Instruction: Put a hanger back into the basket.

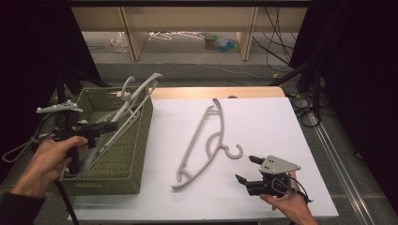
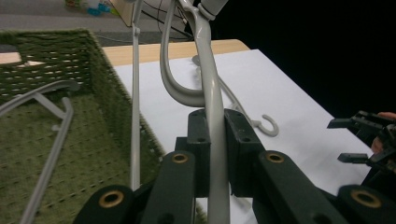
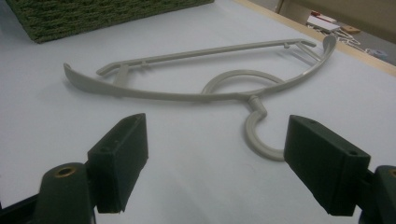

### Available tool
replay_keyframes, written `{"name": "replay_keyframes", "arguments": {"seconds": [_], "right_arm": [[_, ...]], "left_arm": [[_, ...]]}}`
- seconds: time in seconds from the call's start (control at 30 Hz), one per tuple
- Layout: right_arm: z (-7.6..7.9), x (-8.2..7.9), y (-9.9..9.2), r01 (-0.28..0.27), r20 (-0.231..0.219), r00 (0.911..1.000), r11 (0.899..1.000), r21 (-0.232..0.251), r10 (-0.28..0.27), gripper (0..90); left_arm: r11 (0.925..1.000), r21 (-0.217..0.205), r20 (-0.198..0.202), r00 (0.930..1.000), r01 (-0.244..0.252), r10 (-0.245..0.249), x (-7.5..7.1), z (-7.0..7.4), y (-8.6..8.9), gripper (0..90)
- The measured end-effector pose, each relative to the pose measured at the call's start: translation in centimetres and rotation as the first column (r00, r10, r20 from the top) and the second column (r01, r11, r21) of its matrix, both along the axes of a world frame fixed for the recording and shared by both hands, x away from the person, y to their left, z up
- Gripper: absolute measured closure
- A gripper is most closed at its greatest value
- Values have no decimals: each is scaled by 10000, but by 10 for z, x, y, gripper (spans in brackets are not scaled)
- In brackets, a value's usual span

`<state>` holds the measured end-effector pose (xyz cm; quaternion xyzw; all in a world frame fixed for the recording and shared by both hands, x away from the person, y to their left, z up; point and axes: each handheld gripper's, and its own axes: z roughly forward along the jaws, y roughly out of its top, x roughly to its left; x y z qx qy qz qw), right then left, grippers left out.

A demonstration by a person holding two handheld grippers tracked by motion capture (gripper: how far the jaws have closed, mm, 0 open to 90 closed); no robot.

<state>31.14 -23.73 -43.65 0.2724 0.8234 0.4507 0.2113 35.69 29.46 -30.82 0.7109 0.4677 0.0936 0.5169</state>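
Observation:
A grey plastic hanger [image 1: 136, 96] [image 2: 205, 56] rises slanted out of the green woven basket [image 1: 126, 154] [image 2: 46, 51] at the table's left. My left gripper [image 1: 110, 125] [image 2: 216, 126] is shut on its arm, above the basket's inside. A second grey hanger [image 1: 204, 140] [image 3: 187, 95] lies flat on the white table top, hook toward the front right. My right gripper [image 1: 245, 168] [image 3: 217, 144] [image 2: 337, 140] rests near the front right edge. It is open, pointing at that hook, with nothing between its jaws.
Another hanger [image 2: 46, 154] lies inside the basket. The white table top [image 1: 263, 117] ends in a wooden strip [image 1: 216, 92] at the back. Beyond it are wooden furniture legs [image 1: 133, 37] and cables on the floor [image 1: 281, 51]. Dark curtains flank both sides.

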Motion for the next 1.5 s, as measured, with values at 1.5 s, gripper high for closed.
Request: {"name": "replay_keyframes", "arguments": {"seconds": [1.5], "right_arm": [[-1,2,1,43,2,10000,10000,42,-43,226]], "left_arm": [[9869,1506,-1293,9909,571,-376,39,-52,81,804]]}}
